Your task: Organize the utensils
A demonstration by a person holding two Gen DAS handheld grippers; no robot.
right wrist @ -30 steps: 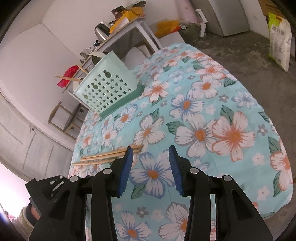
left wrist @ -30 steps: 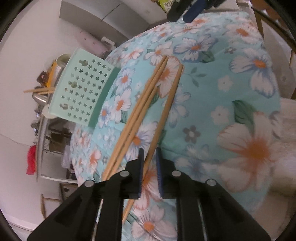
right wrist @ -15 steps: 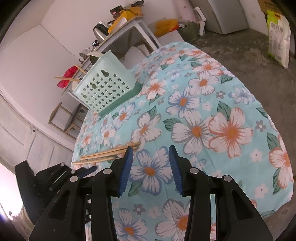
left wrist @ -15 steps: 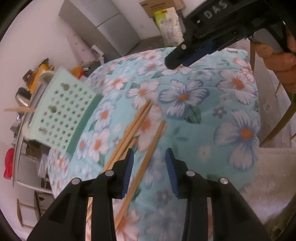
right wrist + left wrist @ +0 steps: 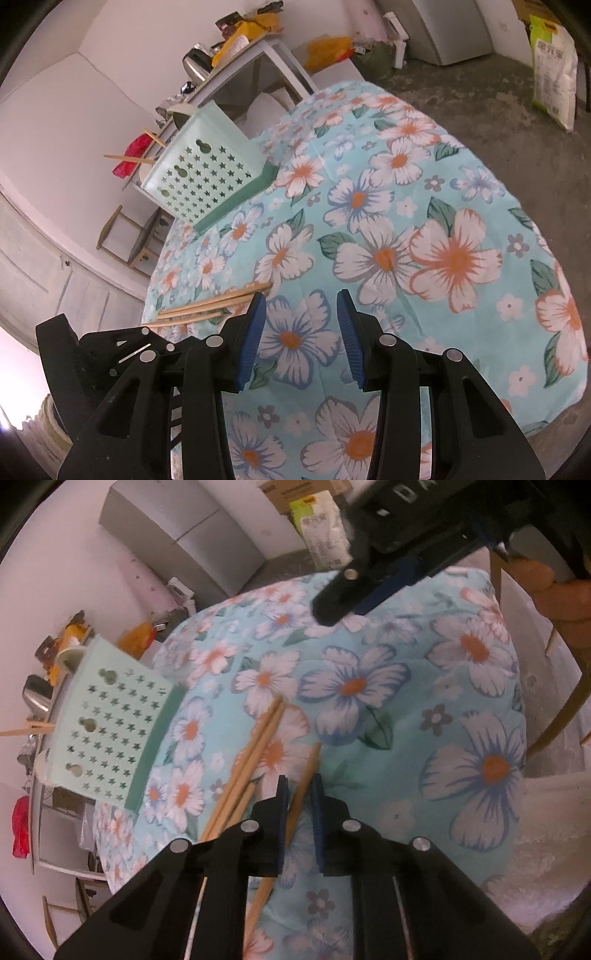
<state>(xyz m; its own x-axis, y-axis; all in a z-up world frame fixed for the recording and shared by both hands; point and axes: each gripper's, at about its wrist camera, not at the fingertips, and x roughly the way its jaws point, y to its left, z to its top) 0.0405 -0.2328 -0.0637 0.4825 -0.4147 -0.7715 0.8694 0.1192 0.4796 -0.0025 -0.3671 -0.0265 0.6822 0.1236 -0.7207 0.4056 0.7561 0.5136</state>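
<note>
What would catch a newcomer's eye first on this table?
Probably the floral tablecloth, then the mint star-punched basket at its far left edge. Near the left gripper, wooden chopsticks lie loose, and its jaws have just been closing on a single chopstick; the right gripper hangs open and empty.

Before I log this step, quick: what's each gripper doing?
Left gripper: jaws just closing on a single chopstick.
Right gripper: open, holding nothing.

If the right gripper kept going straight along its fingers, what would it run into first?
Most likely the floral tablecloth: the right gripper points down at bare cloth with open, empty jaws. The chopsticks lie off to its left and the green basket farther back, both outside that line.
</note>
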